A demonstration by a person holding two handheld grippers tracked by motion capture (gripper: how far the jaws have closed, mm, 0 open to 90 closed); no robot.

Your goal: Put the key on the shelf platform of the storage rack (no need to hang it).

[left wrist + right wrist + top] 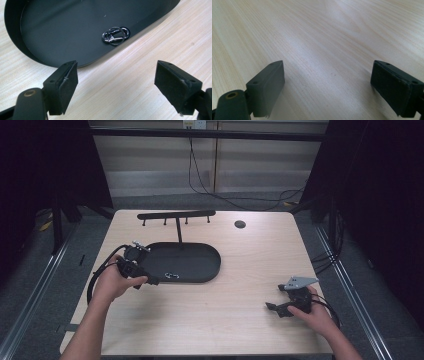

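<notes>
Wooden table (240, 270) takes up centre of the high view, light grain, w/ a small dark round hole (240, 224) near its upper edge, right of centre.

Black oval tray (200, 251) sits left of centre on the table. A thin post rises from its far side & carries a long black rack bar (176, 214) w/ short pegs hanging under it, across the upper-middle of the frame.

Left hand (116, 282) comes in from lower left, holding the left gripper (152, 281) at the tray's left/near edge. In the left gripper view (116, 75) the jaws stand wide apart, nothing between them, over bare wood just beside the tray rim, which curves across the upper part of that frame.

Right hand (315, 312) at lower right holds the right gripper (272, 309), grey plate on top, well apart from the tray. In the right gripper view (327, 77) jaws also spread wide, gripping nothing, plain wood ahead.

Smallest: linked metal rings (115, 36), shiny, 2–3 loops tangled together (exact count hard to tell), lying flat inside the tray near its near rim; upper centre of the left gripper view, and a tiny glint (172, 275) at the tray's lower edge in the high view, just right of the left gripper tips. Not touched by either gripper.
</notes>
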